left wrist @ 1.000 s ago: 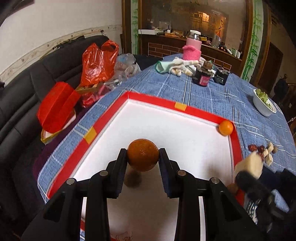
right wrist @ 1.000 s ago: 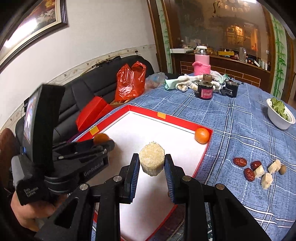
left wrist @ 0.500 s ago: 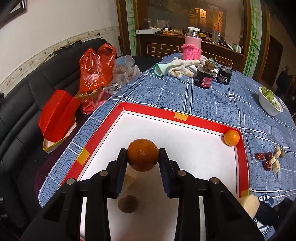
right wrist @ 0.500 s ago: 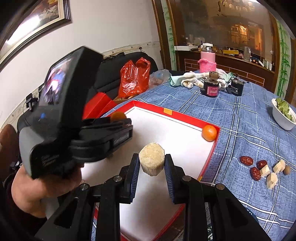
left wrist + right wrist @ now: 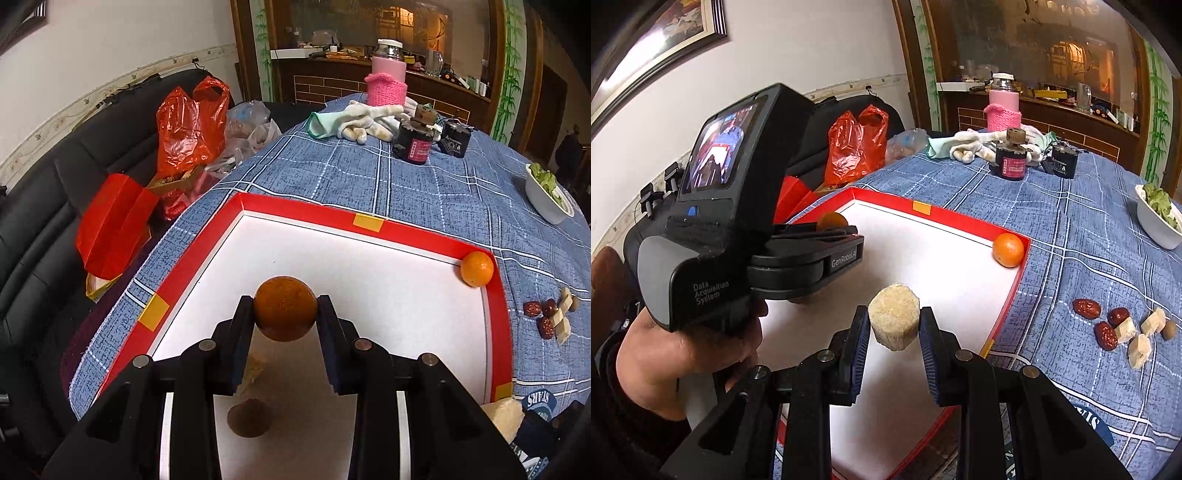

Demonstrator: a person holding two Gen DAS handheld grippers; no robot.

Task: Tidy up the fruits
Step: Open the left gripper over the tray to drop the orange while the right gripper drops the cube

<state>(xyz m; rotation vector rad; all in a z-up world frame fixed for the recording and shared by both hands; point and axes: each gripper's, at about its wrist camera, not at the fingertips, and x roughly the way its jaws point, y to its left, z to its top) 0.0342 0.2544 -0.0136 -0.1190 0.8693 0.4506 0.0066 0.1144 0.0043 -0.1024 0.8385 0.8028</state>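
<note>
My left gripper (image 5: 285, 314) is shut on a dark orange fruit (image 5: 285, 308), held above the white floor of the red-rimmed tray (image 5: 317, 218). A small brown round fruit (image 5: 248, 418) and a pale piece lie on the tray under it. My right gripper (image 5: 894, 325) is shut on a beige hexagonal chunk (image 5: 894, 320), held over the tray's near part (image 5: 882, 206). The left gripper (image 5: 831, 221) with its orange shows at left in the right wrist view. A bright orange (image 5: 476, 268) sits in the tray's far right corner (image 5: 1008, 249).
Red dates and pale chunks (image 5: 1115, 328) lie on the blue checked cloth right of the tray. A white bowl of greens (image 5: 1158, 218) stands far right. Jars, gloves and a pink bottle (image 5: 388, 77) stand at the table's far end. Red bags (image 5: 184, 129) lie on the sofa at left.
Both grippers have risen and drawn back a little with their loads. The left gripper has come closer to the right one. The brown fruit under the left gripper now shows more.
</note>
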